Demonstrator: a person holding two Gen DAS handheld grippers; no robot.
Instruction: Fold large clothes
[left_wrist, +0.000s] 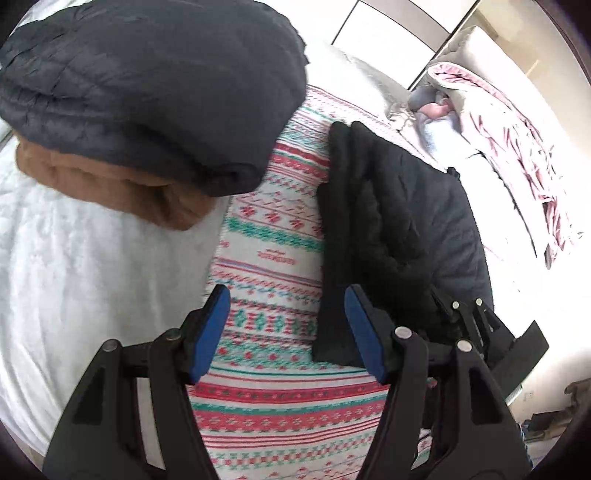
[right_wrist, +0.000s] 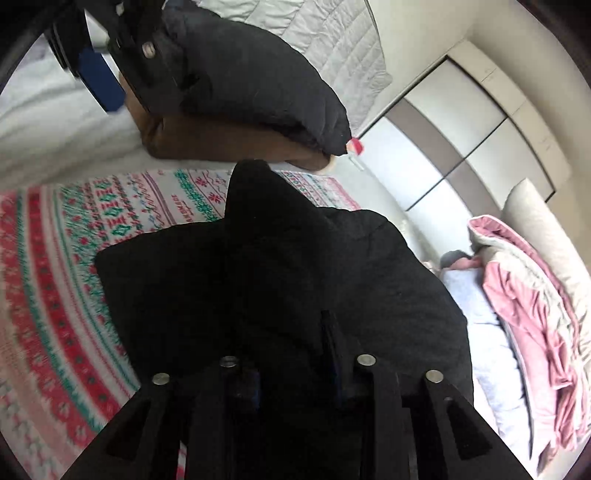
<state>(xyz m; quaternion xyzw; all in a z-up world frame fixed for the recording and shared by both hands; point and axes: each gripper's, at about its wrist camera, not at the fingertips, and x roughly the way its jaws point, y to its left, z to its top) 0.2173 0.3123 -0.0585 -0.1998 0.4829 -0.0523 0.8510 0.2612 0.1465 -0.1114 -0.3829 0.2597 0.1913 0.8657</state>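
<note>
Room: bedroom, white bedspread with a red-and-green patterned blanket laid across it
Far left: folded navy jacket stacked on a folded brown garment
Left gripper: blue pads spread wide over the blanket, nothing between them; the right pad is at the edge of the black coat
Black coat: on the blanket's right half
Right gripper: low over the coat, fingers dark against the cloth; cannot tell whether they pinch it
Far right: pink bedding heaped near the wardrobe
</note>
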